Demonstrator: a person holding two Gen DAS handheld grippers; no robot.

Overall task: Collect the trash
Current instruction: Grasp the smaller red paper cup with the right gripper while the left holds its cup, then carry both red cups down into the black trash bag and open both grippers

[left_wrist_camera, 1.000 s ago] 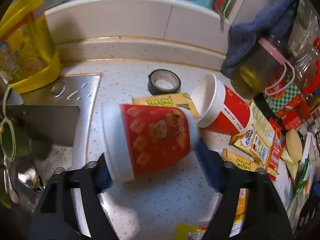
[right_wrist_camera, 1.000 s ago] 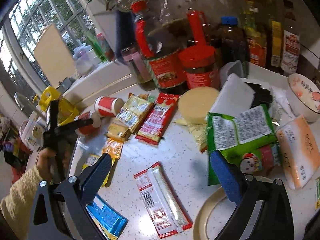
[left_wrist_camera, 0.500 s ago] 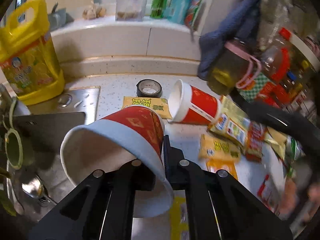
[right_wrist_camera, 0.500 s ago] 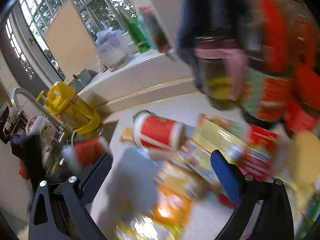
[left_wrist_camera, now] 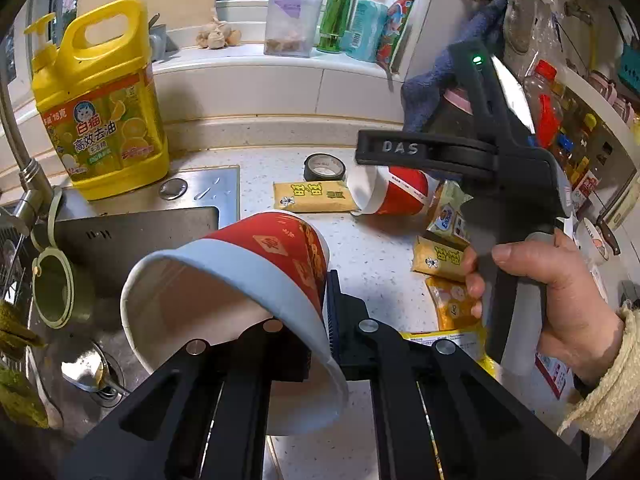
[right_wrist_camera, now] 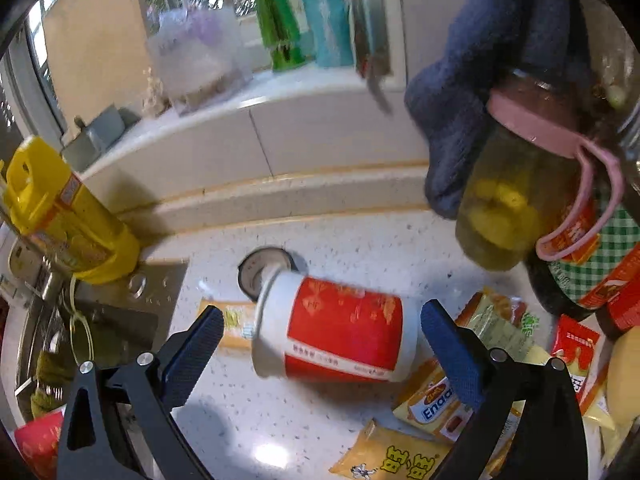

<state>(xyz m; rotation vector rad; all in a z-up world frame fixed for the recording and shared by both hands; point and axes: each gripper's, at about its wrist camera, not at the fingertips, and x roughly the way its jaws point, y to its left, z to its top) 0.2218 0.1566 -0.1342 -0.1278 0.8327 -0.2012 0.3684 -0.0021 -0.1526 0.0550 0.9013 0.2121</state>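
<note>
My left gripper (left_wrist_camera: pixel 316 336) is shut on the rim wall of a red and white paper cup (left_wrist_camera: pixel 240 280) and holds it tilted above the counter by the sink. A second red paper cup (right_wrist_camera: pixel 340 336) lies on its side on the counter; it also shows in the left wrist view (left_wrist_camera: pixel 392 194). My right gripper (right_wrist_camera: pixel 320 344) is open, its blue pads on either side of this lying cup, not touching it. Yellow snack wrappers (left_wrist_camera: pixel 312 196) lie around the cup.
A yellow detergent jug (left_wrist_camera: pixel 100 104) stands by the steel sink (left_wrist_camera: pixel 120 232). A tape roll (left_wrist_camera: pixel 324 166) lies behind the lying cup. A glass jar with a pink lid (right_wrist_camera: pixel 516 184) and a blue cloth (right_wrist_camera: pixel 472 96) stand at the right. More wrappers (right_wrist_camera: pixel 440 400) lie in front.
My left gripper has closed on the cup and lifted it off the counter. My right gripper has swung left across the counter and now straddles the second cup.
</note>
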